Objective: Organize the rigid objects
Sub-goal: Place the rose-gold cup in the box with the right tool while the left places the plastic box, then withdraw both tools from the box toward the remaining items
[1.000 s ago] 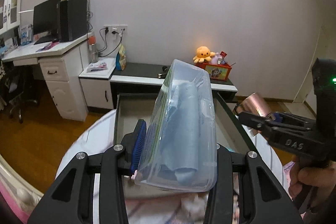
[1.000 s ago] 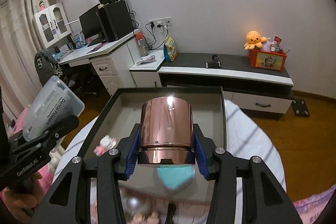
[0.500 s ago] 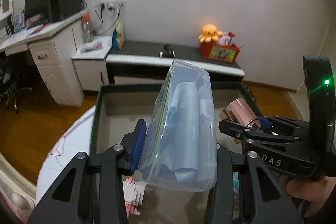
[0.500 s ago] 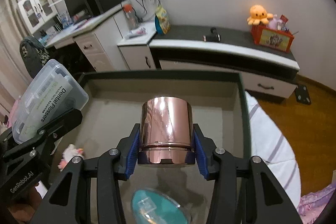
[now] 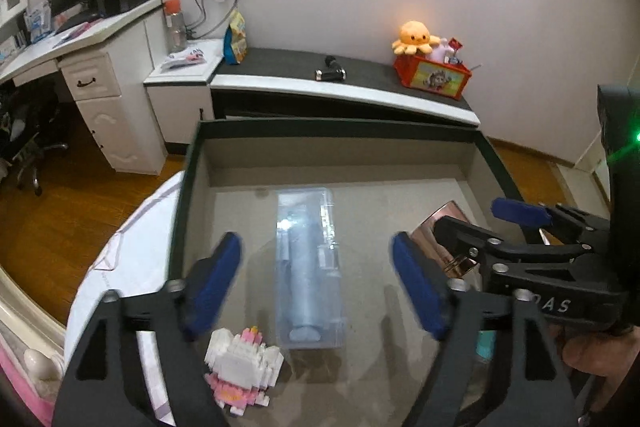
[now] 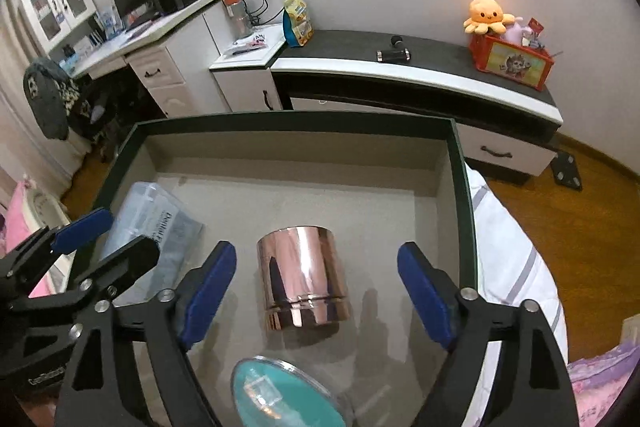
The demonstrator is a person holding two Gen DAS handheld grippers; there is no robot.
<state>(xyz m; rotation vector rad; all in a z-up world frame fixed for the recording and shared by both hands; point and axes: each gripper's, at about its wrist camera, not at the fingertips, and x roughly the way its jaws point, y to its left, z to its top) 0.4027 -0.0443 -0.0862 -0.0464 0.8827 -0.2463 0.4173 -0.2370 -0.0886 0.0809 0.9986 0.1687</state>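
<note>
A clear plastic dental-floss box (image 5: 310, 269) lies flat on the floor of a dark-rimmed tray (image 5: 336, 125); it also shows in the right wrist view (image 6: 154, 231). My left gripper (image 5: 316, 289) is open above it, jaws wide on either side. A rose-gold metal cup (image 6: 302, 287) stands on the tray floor; a part of it shows in the left wrist view (image 5: 442, 227). My right gripper (image 6: 316, 297) is open around the cup without touching it, and shows from the side in the left wrist view (image 5: 480, 223).
A pink-and-white brick figure (image 5: 244, 361) lies on the tray near its front left. A teal round item under a clear cover (image 6: 286, 393) lies at the tray's front. The tray (image 6: 464, 211) rests on a white bed. A desk and low cabinet stand behind.
Both grippers lowered into the tray and opened. The floss box was let go and now lies flat; the cup was let go and now stands on the tray floor.
</note>
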